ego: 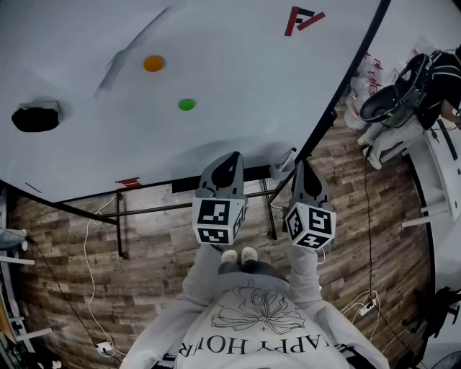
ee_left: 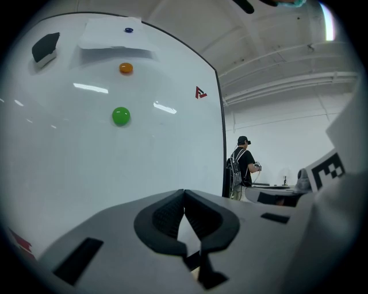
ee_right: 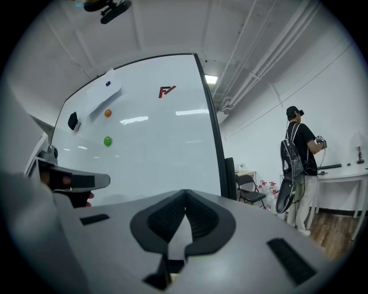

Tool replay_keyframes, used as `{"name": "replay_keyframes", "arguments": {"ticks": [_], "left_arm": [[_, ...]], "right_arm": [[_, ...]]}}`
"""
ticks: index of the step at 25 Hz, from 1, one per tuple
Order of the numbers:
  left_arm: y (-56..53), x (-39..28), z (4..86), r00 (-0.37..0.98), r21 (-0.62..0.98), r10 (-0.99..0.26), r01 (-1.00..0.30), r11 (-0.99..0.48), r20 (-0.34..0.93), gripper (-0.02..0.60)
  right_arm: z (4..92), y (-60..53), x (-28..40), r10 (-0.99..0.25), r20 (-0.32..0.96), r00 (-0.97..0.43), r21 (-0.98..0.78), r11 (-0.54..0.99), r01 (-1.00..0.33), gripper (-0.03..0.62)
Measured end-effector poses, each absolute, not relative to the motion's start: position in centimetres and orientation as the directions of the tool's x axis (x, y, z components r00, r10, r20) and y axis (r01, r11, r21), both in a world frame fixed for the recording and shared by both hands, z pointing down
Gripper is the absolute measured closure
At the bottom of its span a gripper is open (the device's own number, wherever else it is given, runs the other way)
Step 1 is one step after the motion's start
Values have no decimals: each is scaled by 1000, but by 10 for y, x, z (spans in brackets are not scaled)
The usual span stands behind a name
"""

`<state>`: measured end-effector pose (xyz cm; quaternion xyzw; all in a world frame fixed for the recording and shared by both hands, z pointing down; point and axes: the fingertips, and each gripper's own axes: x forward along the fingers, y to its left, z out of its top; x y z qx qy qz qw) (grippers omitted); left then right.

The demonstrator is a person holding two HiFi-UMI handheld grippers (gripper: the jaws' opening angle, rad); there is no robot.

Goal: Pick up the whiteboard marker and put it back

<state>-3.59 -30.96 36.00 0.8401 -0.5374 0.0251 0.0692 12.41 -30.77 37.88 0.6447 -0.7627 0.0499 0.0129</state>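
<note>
— Wood-plank flooring (ego: 158,274) runs under everything, with white cables (ego: 90,288) trailing across it, and a big whiteboard (ego: 238,79) fills the upper part of the head view. How much room is there?

— Plenty. Its face is smooth, glossy and mostly bare, bounded by a thin black frame (ego: 346,90). Past the right edge the hall opens out: a folding chair (ee_right: 250,186), a table (ee_right: 345,169), and another person (ee_right: 299,155) with a backpack standing well apart, turned away.

— What sits on the board?

— A round orange magnet (ego: 153,63), a round green magnet (ego: 186,104) below and right of it, a black eraser (ego: 34,117) far to the left, a red logo (ego: 302,19) near the top. A small blue magnet (ee_left: 128,30) pins a sheet of paper (ee_left: 115,40).

— And the claws?

— The left gripper (ee_left: 184,195) is clenched, its ribbed dark pads (ee_left: 164,215) meeting at the tips with nothing between them. The right gripper (ee_right: 185,195) is the same: pads pressed together, empty. Both are grey, matte, and point at the board's lower edge without touching it.

— Where's the marker?

— Neither claw has it. A small pale object (ego: 283,164) sits at the board's lower rail, just beside the right claw's tip; I cannot tell whether that is the marker
</note>
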Motion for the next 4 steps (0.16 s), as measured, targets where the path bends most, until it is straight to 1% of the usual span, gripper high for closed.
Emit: {"name": "replay_keyframes", "arguments": {"ticks": [4], "left_arm": [[-311, -35, 360, 425, 86, -898, -905, -417, 118, 575]], "right_arm": [[378, -309, 123, -982, 85, -171, -55, 166, -985, 591]]}}
